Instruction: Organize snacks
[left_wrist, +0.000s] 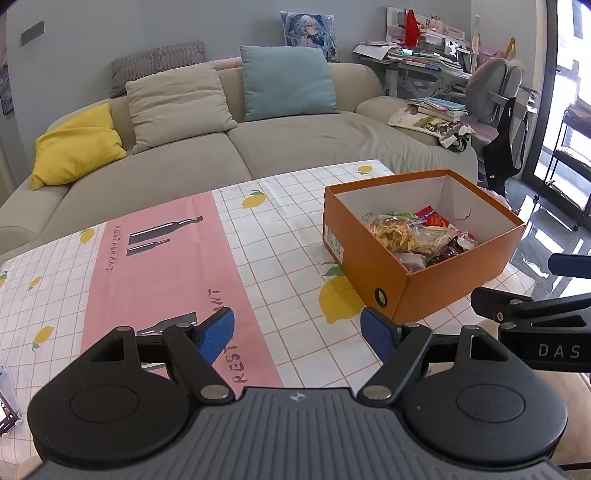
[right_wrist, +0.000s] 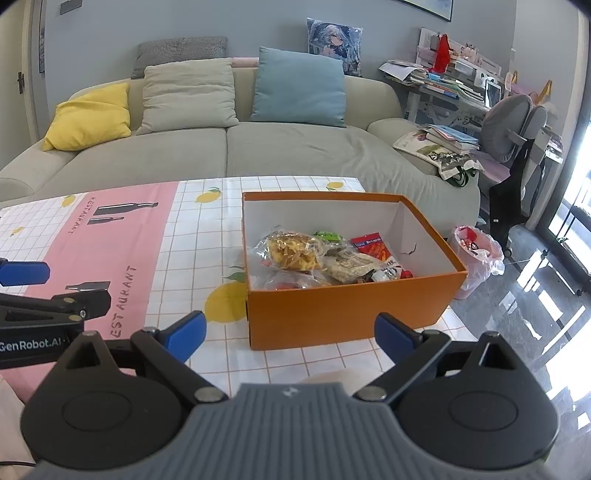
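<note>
Blue-padded fingers on my left gripper (left_wrist: 297, 334) are spread wide and hold nothing, level above the near edge of the tablecloth (left_wrist: 155, 266). My right gripper (right_wrist: 290, 338) is also wide and empty, just short of the orange box (right_wrist: 354, 310), which sits on the right end of the table with its top off. Snack packets (right_wrist: 295, 253) lie piled inside against the near wall. From the right view I see a pink-lined bin (right_wrist: 476, 254) on the floor right of the box; the left view does not show it, but catches a phone-like object (left_wrist: 5, 410) at the near left edge. Beyond the table stands a beige sofa (left_wrist: 207, 155) with cushions, and at far right a cluttered desk (right_wrist: 454, 88).
</note>
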